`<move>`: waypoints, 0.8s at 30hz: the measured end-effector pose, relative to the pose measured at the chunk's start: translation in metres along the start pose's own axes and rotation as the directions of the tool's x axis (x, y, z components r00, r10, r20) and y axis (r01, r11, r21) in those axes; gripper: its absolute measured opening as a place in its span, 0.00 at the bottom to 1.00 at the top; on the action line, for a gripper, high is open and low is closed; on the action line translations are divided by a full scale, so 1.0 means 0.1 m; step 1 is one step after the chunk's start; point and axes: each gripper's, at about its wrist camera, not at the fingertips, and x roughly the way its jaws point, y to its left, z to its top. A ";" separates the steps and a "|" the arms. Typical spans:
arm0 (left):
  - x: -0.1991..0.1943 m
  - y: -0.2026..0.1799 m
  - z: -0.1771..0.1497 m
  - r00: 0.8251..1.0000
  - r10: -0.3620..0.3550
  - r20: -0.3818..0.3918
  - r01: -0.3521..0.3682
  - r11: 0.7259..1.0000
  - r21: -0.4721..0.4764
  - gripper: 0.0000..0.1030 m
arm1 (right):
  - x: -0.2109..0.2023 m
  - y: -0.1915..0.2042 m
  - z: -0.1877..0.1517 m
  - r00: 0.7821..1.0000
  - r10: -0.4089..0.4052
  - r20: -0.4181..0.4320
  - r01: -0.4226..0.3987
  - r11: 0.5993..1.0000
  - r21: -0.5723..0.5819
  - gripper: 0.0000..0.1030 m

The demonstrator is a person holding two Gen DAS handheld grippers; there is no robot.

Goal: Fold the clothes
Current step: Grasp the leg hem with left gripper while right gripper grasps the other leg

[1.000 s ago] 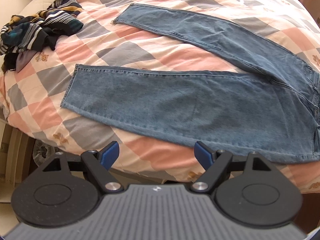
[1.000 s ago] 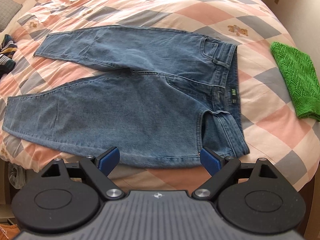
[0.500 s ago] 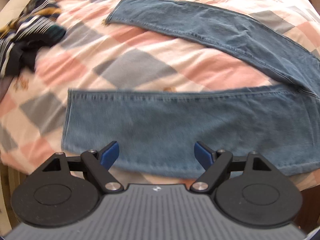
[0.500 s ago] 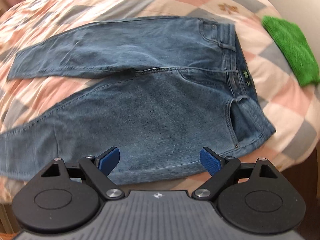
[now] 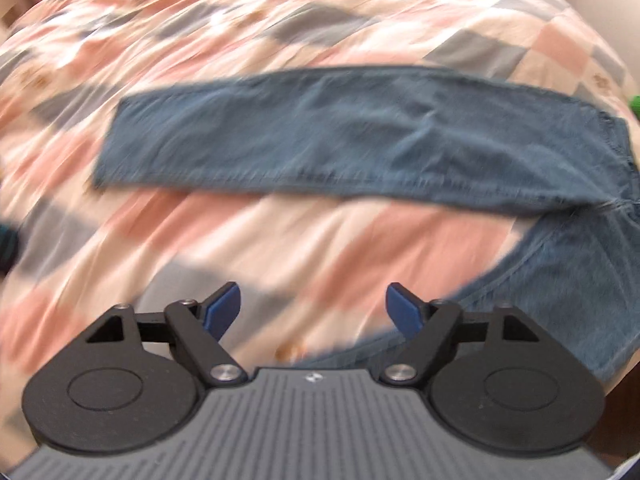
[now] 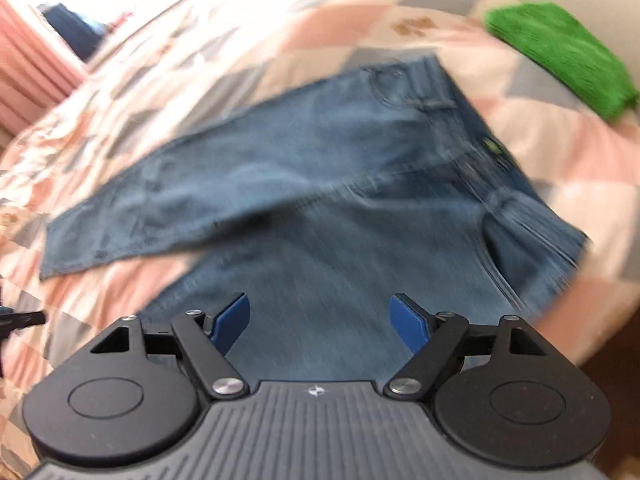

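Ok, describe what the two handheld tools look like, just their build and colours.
Both look identical. The left tool and right tool each have two blue fingers on black jointed links with silver pivot screws. The links run back to two rounded black plates, each with an embossed circle, flanking a ribbed grey body that bears a small white logo. No cables or sleeves show.

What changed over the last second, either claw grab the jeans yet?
No grab. Both cameras swept forward over the bed: left claw now over bare quilt, right claw over the jeans thigh. Both claws stayed open; jeans still spread flat, green cloth unmoved.
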 end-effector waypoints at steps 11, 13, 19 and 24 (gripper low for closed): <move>1.05 0.07 1.32 0.982 -0.174 0.078 0.149 0.957 0.250 0.40 | 1.37 0.03 1.32 0.992 0.097 -0.084 -0.118 0.950 -0.288 0.58; 1.18 0.05 1.53 0.975 -0.207 0.083 0.171 0.935 0.311 0.47 | 1.57 0.12 1.58 0.987 0.134 -0.091 -0.158 0.920 -0.358 0.58; 1.54 0.05 1.96 0.965 -0.257 0.046 0.209 0.867 0.453 0.50 | 2.19 0.48 2.17 0.978 0.126 -0.164 -0.202 0.757 -0.621 0.40; 1.79 0.11 2.18 0.968 -0.248 -0.041 0.228 0.800 0.554 0.58 | 2.55 0.61 2.47 0.965 0.149 -0.214 -0.258 0.666 -0.700 0.41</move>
